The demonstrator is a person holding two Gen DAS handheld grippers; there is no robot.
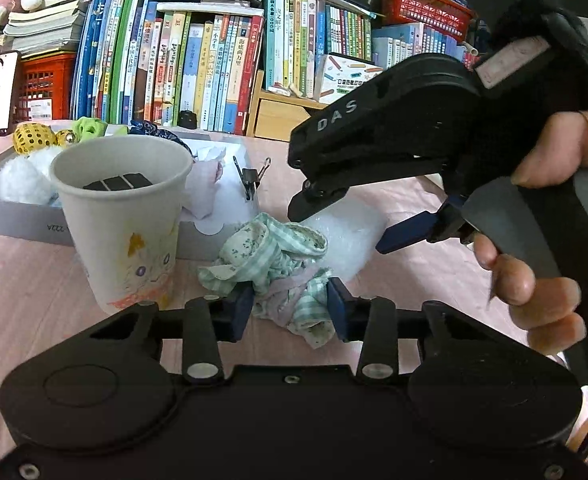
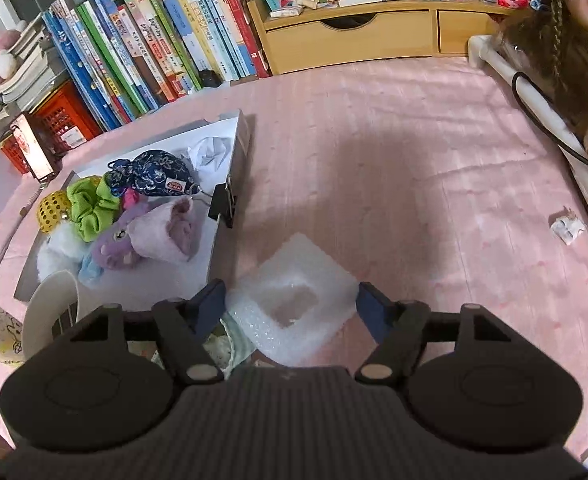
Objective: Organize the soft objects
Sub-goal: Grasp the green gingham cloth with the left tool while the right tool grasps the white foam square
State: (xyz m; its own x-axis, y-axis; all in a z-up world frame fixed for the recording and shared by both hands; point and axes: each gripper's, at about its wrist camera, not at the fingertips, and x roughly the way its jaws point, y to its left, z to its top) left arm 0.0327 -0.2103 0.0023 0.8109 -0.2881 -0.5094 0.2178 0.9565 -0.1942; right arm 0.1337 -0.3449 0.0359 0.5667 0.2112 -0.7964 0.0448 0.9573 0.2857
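Though it's crumpled into a heap, the green-checked cloth should handle easy — light, limp, no stiff part, so any bunched fold will do for a hold, best a thick one near the middle so it doesn't trail. It lies on the pink tabletop, just right of the paper cup and near the front of the grey tray. No real long axis as it sits; the heap runs roughly near-to-far, w/ a rolled cuff at the far top.

The left tool straddles the near end of the cloth, pads touching fabric on both sides — looks closed on it.

Just beyond, touching the cloth's far-right side, is the white foam square w/ a square hole: light, springy, crushable, so take it across its outer edges. It sits corner-on, diamond-wise, flat. The right tool brackets it, not fully apart — whether the pads press yet I can't tell.

The tray already holds plush bits, a green scrunchie, a dark floral pouch.
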